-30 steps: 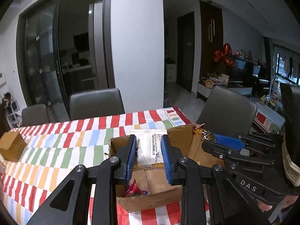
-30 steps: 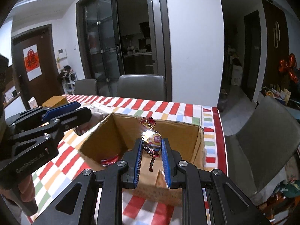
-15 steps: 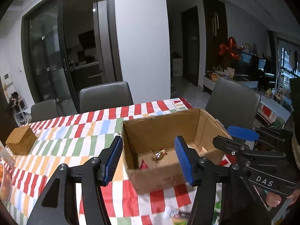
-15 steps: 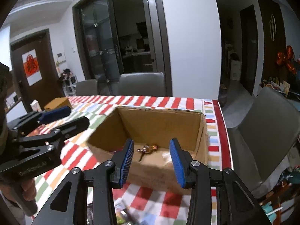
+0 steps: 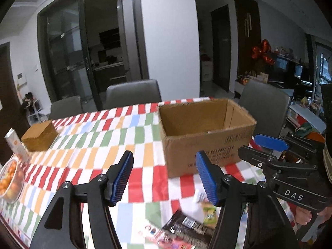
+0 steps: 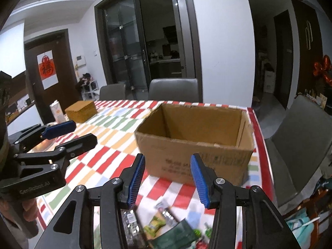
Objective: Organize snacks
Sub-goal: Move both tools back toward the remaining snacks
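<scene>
An open cardboard box stands on the striped tablecloth, also in the right wrist view; its contents are hidden from here. My left gripper is open and empty, pulled back in front of the box. My right gripper is open and empty, also short of the box. Loose snack packets lie on the cloth below the grippers: a dark packet, a green packet and others. The right gripper shows in the left wrist view, the left one in the right wrist view.
A small woven box and a carton sit at the far left, with a bowl of oranges at the left edge. Grey chairs stand behind and to the right of the table.
Both grippers opened and dropped their snacks, a white packet and a gold-wrapped candy, into the box. Both then drew back and down, away from the box, towards the loose packets.
</scene>
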Demonstrator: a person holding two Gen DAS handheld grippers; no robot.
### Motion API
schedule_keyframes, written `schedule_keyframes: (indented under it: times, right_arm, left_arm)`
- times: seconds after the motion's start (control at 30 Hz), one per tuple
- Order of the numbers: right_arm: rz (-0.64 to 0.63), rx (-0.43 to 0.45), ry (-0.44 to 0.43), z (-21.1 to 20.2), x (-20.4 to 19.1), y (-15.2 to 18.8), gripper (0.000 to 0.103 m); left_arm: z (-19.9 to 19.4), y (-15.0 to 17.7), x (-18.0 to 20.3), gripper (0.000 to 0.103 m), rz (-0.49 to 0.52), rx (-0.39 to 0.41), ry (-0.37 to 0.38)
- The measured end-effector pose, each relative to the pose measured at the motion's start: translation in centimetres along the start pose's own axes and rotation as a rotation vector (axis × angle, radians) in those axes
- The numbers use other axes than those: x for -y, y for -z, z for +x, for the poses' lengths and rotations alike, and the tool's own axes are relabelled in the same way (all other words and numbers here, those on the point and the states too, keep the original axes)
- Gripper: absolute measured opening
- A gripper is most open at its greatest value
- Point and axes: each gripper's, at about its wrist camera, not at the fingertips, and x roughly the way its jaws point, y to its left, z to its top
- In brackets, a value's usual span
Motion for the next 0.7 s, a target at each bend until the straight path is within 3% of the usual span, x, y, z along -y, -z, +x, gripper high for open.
schedule_keyframes:
  times: [0.37,0.7]
  right_arm:
    - [-0.022,-0.115,-0.047,1.6,-3.0,5.0,0.047]
    - [-0.119,-0.233,-0.086,2.9,-5.8,9.3,0.047]
  left_arm:
    - [-0.5,7.2,-2.0,0.063,-0.069,-0.124,-0.029]
    - [1.5,13.2,-2.4,0.063,-0.113,-0.285,0.024]
